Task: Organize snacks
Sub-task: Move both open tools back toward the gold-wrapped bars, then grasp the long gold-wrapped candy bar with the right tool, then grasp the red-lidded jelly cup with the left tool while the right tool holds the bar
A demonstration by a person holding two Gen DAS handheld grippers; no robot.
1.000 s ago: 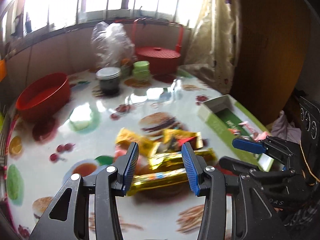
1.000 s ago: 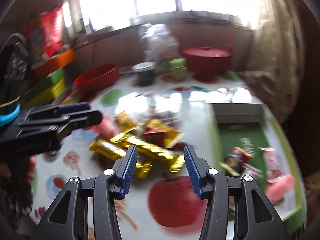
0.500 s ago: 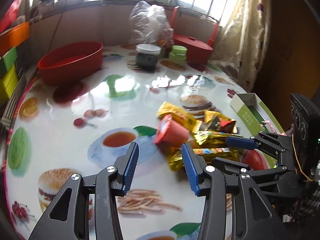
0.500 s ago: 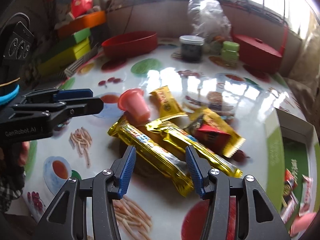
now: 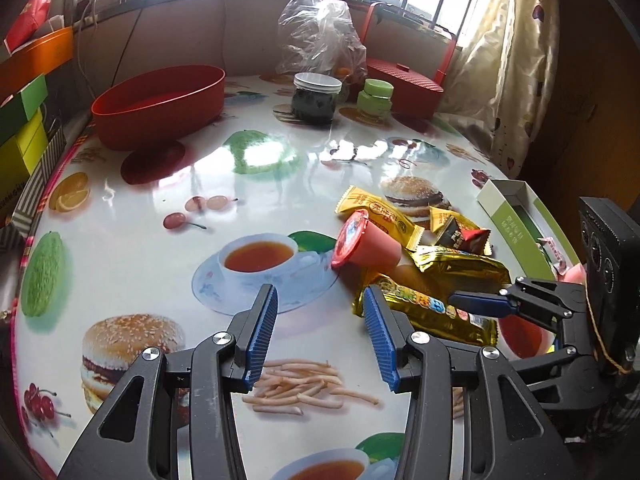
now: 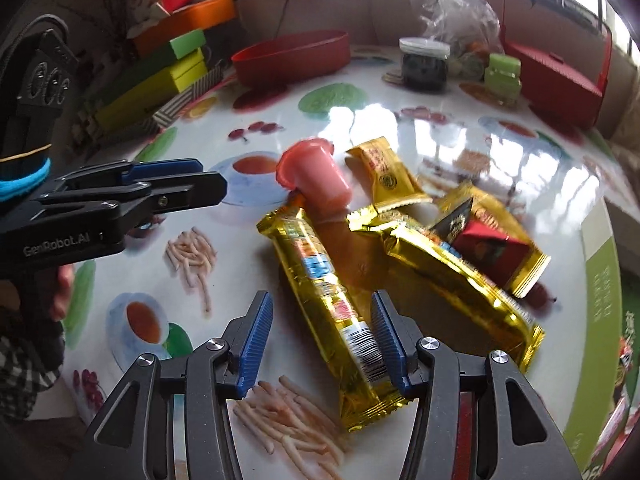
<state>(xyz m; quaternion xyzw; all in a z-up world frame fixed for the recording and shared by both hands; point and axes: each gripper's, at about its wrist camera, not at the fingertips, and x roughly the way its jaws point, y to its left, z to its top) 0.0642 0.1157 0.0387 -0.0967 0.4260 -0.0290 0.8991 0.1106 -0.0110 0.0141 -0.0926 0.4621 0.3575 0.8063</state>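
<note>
A pile of snacks lies on the printed tablecloth: a pink jelly cup (image 5: 370, 245) on its side, two long gold bars (image 6: 332, 300) (image 6: 448, 276), a yellow packet (image 6: 386, 174) and a red-and-black packet (image 6: 486, 246). The pink cup (image 6: 316, 178) also shows in the right wrist view. My left gripper (image 5: 318, 338) is open and empty, above the table just left of the pile. My right gripper (image 6: 322, 338) is open, low over the near end of one gold bar, which lies between its fingers. A green-and-white box (image 5: 520, 216) with a few snacks in it stands at the right.
A red oval bowl (image 5: 160, 104) stands at the far left. A dark jar (image 5: 316, 98), a green jar (image 5: 374, 98), a plastic bag (image 5: 320, 36) and a red basket (image 5: 404, 84) stand at the back. Coloured boxes (image 6: 160, 76) are stacked beyond the table's left edge.
Both grippers have swung left and drawn nearer the pile. The right gripper has come down over the near gold bar. Both stayed open.
</note>
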